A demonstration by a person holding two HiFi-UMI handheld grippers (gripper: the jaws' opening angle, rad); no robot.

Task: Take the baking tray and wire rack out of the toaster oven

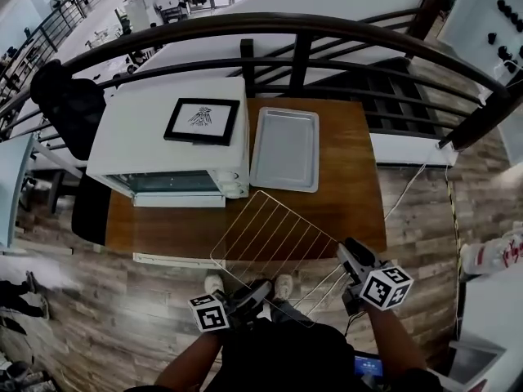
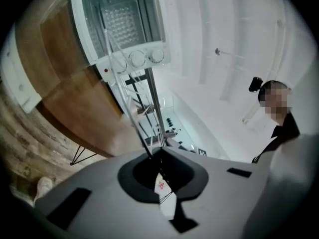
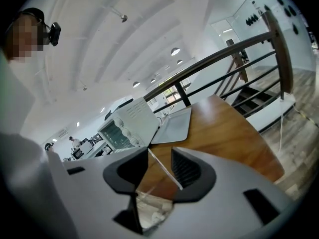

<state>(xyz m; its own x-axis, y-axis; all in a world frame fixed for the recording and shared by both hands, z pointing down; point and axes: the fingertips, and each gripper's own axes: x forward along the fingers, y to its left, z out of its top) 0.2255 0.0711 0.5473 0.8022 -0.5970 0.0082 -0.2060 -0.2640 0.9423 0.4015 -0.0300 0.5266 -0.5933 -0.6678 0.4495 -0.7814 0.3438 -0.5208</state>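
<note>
The wire rack hangs tilted over the table's front edge, between my two grippers. My left gripper is shut on the rack's near corner; in the left gripper view the rack's wires run out from the shut jaws of my left gripper toward the white toaster oven. My right gripper is at the rack's right edge. Its jaws stand apart around one rack wire, with a gap on each side. The grey baking tray lies flat on the wooden table, right of the oven.
A black-framed picture lies on top of the oven. A dark curved railing runs behind the table, with a stairwell at the right. A dark chair stands left of the oven. My shoes show on the wooden floor below.
</note>
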